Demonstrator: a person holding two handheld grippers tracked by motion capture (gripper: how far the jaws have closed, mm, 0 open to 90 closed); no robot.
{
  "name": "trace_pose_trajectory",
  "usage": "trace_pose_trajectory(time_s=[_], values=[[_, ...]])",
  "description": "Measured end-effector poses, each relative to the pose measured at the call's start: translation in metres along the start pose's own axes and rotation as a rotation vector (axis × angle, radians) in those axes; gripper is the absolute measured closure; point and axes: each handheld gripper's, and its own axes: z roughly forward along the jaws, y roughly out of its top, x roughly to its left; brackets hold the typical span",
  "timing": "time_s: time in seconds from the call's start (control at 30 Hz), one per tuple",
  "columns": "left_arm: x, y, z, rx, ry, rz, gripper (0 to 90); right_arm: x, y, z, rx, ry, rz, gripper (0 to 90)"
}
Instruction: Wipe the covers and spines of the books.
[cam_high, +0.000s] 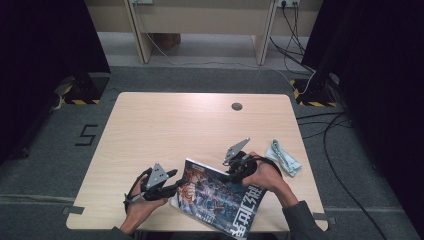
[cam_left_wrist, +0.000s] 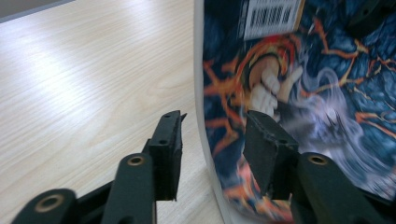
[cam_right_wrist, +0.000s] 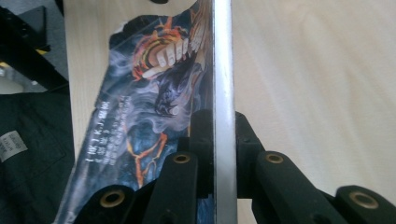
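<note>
We are looking down on a light wooden table, and near its front edge a book with a dark blue and orange illustrated cover is lying, turned at an angle. One side of it is lifting off the table a little.

The right gripper is gripping the book at its right upper edge. In the right gripper view we are seeing the white edge of the book running straight up between the two black jaws, and both pads are pressing on it from either side, so this tool is clenched on the book. The right hand is resting just beside the cover.

The left gripper is sitting at the left edge of the book. In the left gripper view its jaws are standing apart: the curved white edge of the book is passing between them, but there is a clear gap on both sides and the pads are not pressing on it. So this tool is released, with the book edge only between its jaws. The left hand is coming in from the bottom of the high view.

A crumpled light blue cloth is lying on the table to the right of the right hand, apart from the book.
</note>
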Motion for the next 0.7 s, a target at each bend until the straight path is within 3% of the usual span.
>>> trace_pose_trajectory(time_s=[0.13,0.33,0.53,0.7], values=[[0.005,-0.002,-0.001,0.028,-0.003,-0.044,47.8,-0.003,0.009,-0.016,-0.009,-0.05,-0.004,83.0],[0.005,-0.004,0.003,0.073,0.017,-0.055,45.1,-0.011,0.027,-0.043,-0.017,-0.132,-0.015,83.1],[0.009,-0.006,0.003,0.077,0.033,-0.075,45.2,-0.019,0.055,-0.061,0.042,-0.278,-0.035,83.1],[0.009,-0.005,0.002,0.063,0.034,-0.065,46.1,-0.026,0.072,-0.059,0.096,-0.392,-0.053,83.0]])
